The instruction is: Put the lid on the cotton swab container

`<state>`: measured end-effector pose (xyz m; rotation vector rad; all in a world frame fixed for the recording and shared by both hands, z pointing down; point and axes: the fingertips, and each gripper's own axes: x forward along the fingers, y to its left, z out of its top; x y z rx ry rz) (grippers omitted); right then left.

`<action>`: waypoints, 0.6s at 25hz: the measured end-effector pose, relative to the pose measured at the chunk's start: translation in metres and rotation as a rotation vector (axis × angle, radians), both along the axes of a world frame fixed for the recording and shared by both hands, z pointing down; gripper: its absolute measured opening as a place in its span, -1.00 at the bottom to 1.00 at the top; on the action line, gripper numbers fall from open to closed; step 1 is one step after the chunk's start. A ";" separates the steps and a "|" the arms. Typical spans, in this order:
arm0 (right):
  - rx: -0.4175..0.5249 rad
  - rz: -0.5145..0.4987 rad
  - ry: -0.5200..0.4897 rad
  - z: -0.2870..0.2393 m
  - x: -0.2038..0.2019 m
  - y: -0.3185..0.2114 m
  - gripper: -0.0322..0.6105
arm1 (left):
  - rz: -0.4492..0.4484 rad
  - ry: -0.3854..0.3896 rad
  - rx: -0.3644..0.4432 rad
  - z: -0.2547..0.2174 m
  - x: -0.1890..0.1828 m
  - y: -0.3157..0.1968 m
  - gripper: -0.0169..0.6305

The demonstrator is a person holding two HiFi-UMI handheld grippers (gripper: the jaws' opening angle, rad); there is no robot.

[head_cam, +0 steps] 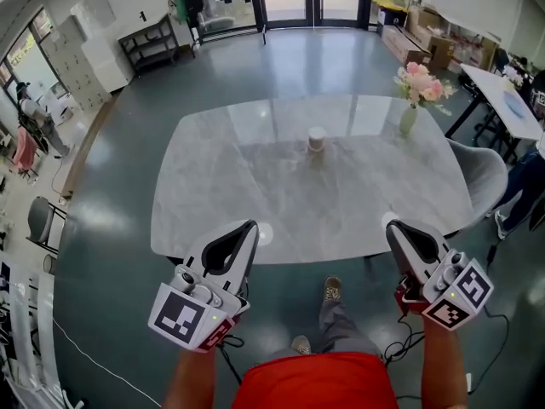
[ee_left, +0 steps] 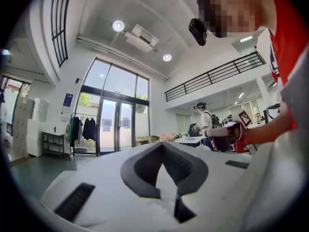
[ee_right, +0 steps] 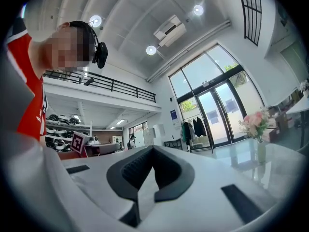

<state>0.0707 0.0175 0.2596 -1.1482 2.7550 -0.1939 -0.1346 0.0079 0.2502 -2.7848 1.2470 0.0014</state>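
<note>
A small round cotton swab container with a white top stands upright at the middle of the grey marble table. From here I cannot tell whether that top is a lid. My left gripper hovers over the table's front edge at the left, shut and empty, well short of the container. My right gripper is level with it at the front right, also shut and empty. In each gripper view the dark pads meet with nothing between them: left gripper, right gripper. Both point slightly upward at the room.
A vase of pink flowers stands at the table's far right corner, also seen as the vase in the right gripper view. A grey chair sits at the table's right. Another person stands far back.
</note>
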 end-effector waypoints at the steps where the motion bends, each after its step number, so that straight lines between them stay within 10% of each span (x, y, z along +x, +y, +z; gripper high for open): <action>1: -0.001 -0.004 0.000 0.002 0.001 -0.012 -0.88 | -0.004 -0.001 0.000 0.002 0.001 -0.011 -0.90; 15: -0.057 -0.094 0.080 0.044 0.032 -0.197 -0.88 | -0.049 -0.137 -0.036 0.042 0.048 -0.172 -0.90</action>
